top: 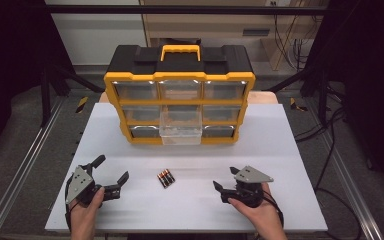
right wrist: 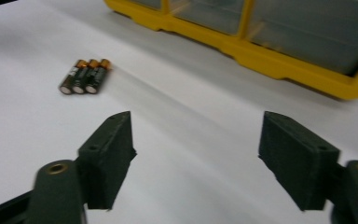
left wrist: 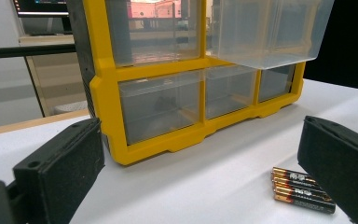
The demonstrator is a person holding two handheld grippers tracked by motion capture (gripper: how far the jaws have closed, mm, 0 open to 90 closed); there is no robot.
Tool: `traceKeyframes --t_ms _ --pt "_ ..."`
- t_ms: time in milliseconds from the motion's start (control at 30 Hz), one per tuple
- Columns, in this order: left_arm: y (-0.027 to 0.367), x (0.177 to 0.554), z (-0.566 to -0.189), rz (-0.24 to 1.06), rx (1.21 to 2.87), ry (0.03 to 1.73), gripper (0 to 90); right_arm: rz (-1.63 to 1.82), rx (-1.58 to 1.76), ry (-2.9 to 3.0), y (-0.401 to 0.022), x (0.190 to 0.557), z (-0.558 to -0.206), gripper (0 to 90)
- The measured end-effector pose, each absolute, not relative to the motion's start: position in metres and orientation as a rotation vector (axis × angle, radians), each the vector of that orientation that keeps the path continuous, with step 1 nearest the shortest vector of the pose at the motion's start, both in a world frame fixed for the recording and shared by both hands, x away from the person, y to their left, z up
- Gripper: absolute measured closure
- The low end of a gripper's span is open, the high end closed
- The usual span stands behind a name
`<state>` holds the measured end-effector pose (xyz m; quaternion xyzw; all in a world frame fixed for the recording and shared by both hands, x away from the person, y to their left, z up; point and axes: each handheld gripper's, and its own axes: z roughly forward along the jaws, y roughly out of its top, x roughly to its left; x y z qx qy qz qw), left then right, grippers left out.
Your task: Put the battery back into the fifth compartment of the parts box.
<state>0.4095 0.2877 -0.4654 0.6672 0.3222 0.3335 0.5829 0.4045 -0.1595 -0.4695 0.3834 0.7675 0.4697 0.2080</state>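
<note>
A yellow and black drawer organizer stands at the back of the white table, with its bottom middle clear drawer pulled out. Three black and orange batteries lie side by side near the table's front middle. My left gripper rests at the front left, open with nothing between its jaws; the batteries lie just inside its right jaw in the left gripper view. My right gripper sits at the front right, open and empty, with the batteries ahead to its left.
The white table top ends in a front edge close to the hands. Metal rails run along both sides. Cables hang off to the right. The organizer's closed clear drawers face the grippers.
</note>
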Motion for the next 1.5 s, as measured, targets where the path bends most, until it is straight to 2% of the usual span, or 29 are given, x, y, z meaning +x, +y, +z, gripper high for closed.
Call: traceKeyframes --t_ms 233,267,567,1133,1500 --pt "0.288 0.409 -0.465 0.779 1.555 0.750 0.3 1.315 1.073 2.236 -0.116 0.411 -0.459 34.5" --pt "0.288 0.409 -0.465 0.779 1.558 0.750 0.3 1.298 1.053 2.278 -0.099 0.414 -0.457 35.9" --pt "0.288 0.411 -0.466 0.776 1.557 0.751 0.3 1.233 0.967 2.368 -0.055 0.424 -0.454 47.2" --pt "0.286 0.414 -0.467 0.769 1.563 0.752 0.5 1.216 1.008 2.424 -0.021 0.448 -0.475 67.6" --pt "0.287 0.414 -0.466 0.773 1.556 0.755 0.8 1.143 1.017 2.475 -0.010 0.457 -0.481 73.4"
